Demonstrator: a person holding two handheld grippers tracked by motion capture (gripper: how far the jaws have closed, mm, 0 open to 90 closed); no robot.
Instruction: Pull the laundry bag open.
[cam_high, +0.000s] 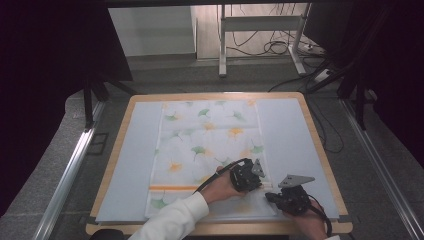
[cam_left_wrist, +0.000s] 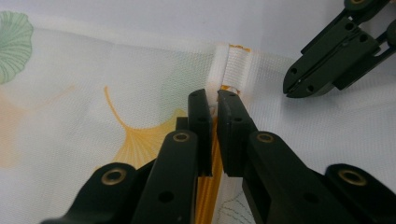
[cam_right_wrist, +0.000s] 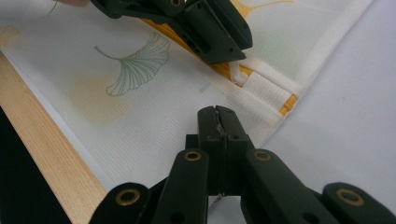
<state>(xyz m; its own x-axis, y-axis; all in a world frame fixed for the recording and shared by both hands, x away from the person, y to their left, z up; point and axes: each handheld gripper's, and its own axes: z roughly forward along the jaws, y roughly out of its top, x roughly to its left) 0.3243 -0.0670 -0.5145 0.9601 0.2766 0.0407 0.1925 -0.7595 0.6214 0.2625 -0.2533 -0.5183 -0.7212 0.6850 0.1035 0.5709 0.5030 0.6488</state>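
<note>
White ginkgo-print cloth lies flat on the grey surface, long axis running away from the person. Left gripper fingers pinch the white loop at its orange stripe; right gripper fingers are pressed together at the near right corner.

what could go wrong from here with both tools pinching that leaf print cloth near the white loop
1. The left tool bites only the end of the white loop, a thin hold that may slip when pulled.
2. The right tool pinches the cloth close by, so pulling apart could strain the loop's stitching.
3. Most of the cloth lies flat; lifting one corner may drag and wrinkle it.
</note>
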